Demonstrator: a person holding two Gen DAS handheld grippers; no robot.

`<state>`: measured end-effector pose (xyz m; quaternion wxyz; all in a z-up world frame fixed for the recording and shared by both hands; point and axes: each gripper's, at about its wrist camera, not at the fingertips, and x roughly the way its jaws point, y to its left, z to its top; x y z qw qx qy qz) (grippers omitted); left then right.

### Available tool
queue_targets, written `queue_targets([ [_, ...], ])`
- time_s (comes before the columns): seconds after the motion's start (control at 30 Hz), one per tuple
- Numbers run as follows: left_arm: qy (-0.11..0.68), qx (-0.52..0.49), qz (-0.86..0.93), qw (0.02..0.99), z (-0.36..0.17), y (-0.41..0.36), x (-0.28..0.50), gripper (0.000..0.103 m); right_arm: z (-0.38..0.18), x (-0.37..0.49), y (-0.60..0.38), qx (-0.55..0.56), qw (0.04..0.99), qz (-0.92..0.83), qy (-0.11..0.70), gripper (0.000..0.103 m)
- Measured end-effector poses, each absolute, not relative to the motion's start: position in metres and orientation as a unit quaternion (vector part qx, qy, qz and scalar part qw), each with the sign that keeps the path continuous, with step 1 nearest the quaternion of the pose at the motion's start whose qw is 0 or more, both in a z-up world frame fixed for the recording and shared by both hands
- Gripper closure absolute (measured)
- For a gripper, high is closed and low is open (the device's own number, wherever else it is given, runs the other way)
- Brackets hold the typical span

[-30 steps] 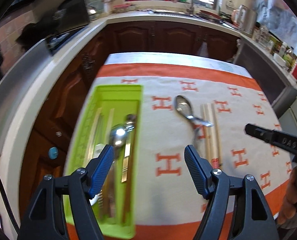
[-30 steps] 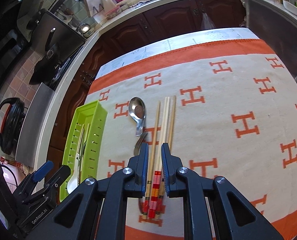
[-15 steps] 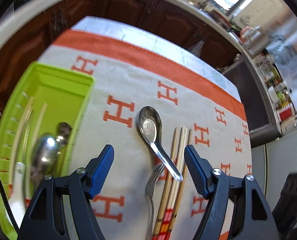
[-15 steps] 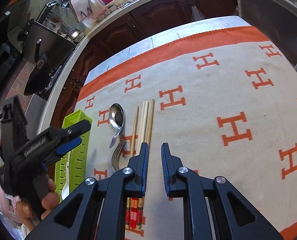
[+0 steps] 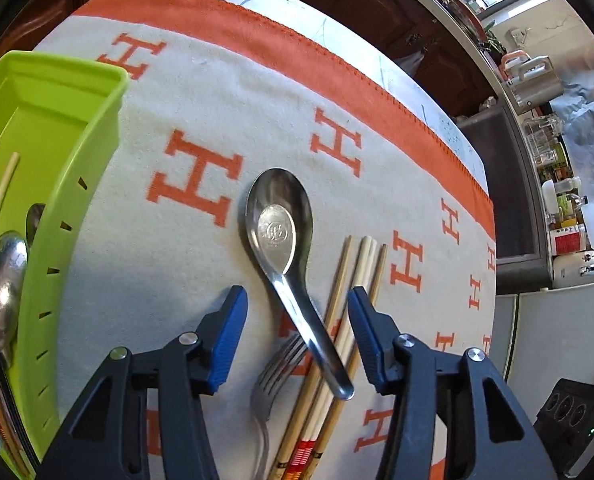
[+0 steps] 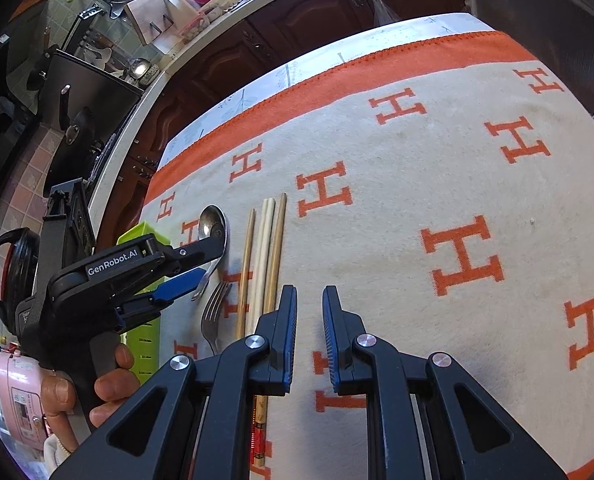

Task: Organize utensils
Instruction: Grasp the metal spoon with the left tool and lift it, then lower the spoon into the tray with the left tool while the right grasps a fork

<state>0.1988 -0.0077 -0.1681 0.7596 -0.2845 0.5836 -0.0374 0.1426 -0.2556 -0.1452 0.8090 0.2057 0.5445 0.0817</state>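
- The left tool (image 5: 297,320) has swung over from the green tray (image 5: 69,184) and now straddles the spoon (image 5: 281,232), jaws wide, gripping nothing.
- The right tool (image 6: 309,320) has slipped off the chopsticks (image 6: 263,256); narrow gap, empty.
- Fork (image 5: 275,376) under the spoon's handle on the worktop cloth (image 6: 417,160).

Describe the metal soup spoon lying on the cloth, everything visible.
The soup spoon looks like polished steel: a deep oval bowl facing up with a round stamped emblem in its flat bottom, and a short curved handle ending in a rounded tip. It lies on the orange-and-cream cloth, handle toward the camera, crossing over the fork tines and the chopsticks. The open left gripper straddles its handle; whether the fingers touch it cannot be told. The green tray sits to its left, apart.
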Motion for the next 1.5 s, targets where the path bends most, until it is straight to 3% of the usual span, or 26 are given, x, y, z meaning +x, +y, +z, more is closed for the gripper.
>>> queue_targets([
  [0.1,0.586,-0.288,-0.039,0.756,-0.17,-0.015,0.202,0.06,-0.147,0.142,-0.257,0.209,0.808,0.08,0.545,0.09],
  [0.17,0.589,-0.291,-0.036,0.753,-0.171,-0.015,0.202,0.075,-0.147,0.141,-0.259,0.21,0.808,0.079,0.546,0.09],
  [0.37,0.587,-0.311,-0.02,0.748,-0.177,-0.012,0.202,0.098,-0.146,0.14,-0.258,0.208,0.809,0.08,0.544,0.09],
  [0.83,0.541,-0.251,0.011,0.803,-0.132,0.012,0.172,0.102,-0.134,0.134,-0.242,0.189,0.814,0.102,0.54,0.09],
  [1.17,0.501,-0.235,0.041,0.832,-0.103,0.05,0.127,0.102,-0.131,0.123,-0.18,0.128,0.804,0.183,0.551,0.089],
  [1.23,0.487,-0.231,0.048,0.841,-0.093,0.059,0.116,0.102,-0.135,0.121,-0.164,0.1,0.803,0.191,0.556,0.075],
  [1.3,0.469,-0.224,0.059,0.852,-0.081,0.071,0.102,0.102,-0.141,0.117,-0.146,0.07,0.806,0.195,0.555,0.07],
  [1.5,0.427,-0.2,0.1,0.876,-0.056,0.105,0.061,0.102,-0.159,0.116,-0.114,0.006,0.815,0.176,0.552,0.07],
])
